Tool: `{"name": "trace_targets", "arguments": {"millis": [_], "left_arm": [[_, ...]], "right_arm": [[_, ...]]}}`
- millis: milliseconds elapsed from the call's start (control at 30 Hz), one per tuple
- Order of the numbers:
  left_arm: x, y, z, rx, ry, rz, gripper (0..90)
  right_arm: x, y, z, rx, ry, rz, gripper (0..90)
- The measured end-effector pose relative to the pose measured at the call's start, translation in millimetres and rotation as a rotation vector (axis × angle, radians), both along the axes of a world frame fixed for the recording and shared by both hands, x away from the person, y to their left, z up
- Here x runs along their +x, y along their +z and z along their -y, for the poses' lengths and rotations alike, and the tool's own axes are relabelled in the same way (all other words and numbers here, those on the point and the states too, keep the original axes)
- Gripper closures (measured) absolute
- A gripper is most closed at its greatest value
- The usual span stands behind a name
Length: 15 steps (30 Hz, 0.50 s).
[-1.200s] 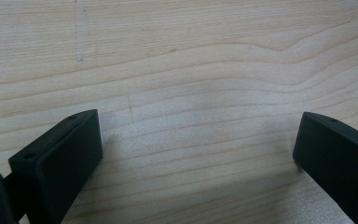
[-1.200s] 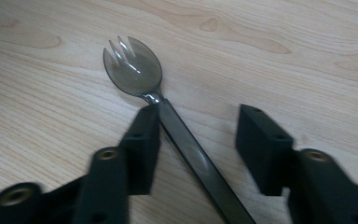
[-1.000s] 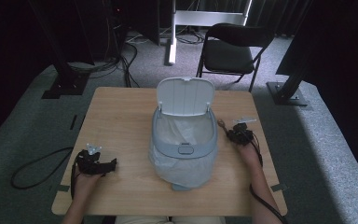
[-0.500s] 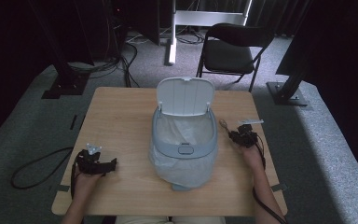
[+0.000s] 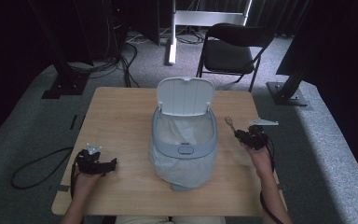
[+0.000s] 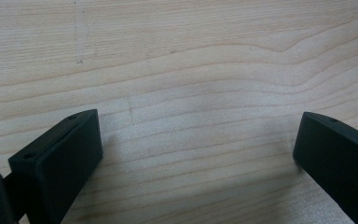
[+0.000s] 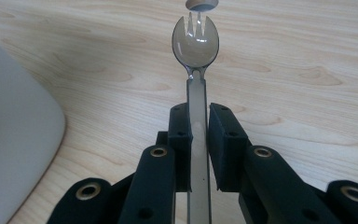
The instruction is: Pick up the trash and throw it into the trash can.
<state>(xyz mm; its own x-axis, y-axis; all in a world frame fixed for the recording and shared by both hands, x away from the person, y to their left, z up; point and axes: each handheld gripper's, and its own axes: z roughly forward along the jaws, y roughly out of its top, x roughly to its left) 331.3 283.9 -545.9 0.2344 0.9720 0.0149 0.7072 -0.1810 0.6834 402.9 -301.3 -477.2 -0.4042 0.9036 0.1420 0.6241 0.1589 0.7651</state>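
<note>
A pale blue bin (image 5: 184,140) lined with a clear bag stands mid-table with its white lid (image 5: 185,95) tipped up and back. Right of the bin, my right gripper (image 5: 239,134) is shut on the handle of a clear plastic spork (image 5: 229,122), whose head points away toward the table's far side. In the right gripper view the spork (image 7: 196,42) sticks straight out between the pads of the gripper (image 7: 198,109), above the wood, with the bin's wall (image 7: 14,130) at the left. My left gripper (image 5: 114,163) rests at the near left, open (image 6: 198,135) over bare wood.
The wooden table (image 5: 121,112) has free surface on both sides of the bin. A black folding chair (image 5: 233,51) stands behind the table's far edge. A cable (image 5: 37,168) loops on the carpet at the left.
My right gripper has lifted with the spork and drifted a little to the right, away from the bin. The left gripper has stayed put.
</note>
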Motion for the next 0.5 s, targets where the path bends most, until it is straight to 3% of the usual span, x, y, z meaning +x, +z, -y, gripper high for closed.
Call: {"name": "trace_targets", "arguments": {"millis": [500], "left_arm": [[-0.1, -0.1, 0.3, -0.002, 0.003, 0.002, 1.3]], "right_arm": [[-37.2, 40.6, 9.0, 0.050, 0.016, 0.090, 79.6]]}}
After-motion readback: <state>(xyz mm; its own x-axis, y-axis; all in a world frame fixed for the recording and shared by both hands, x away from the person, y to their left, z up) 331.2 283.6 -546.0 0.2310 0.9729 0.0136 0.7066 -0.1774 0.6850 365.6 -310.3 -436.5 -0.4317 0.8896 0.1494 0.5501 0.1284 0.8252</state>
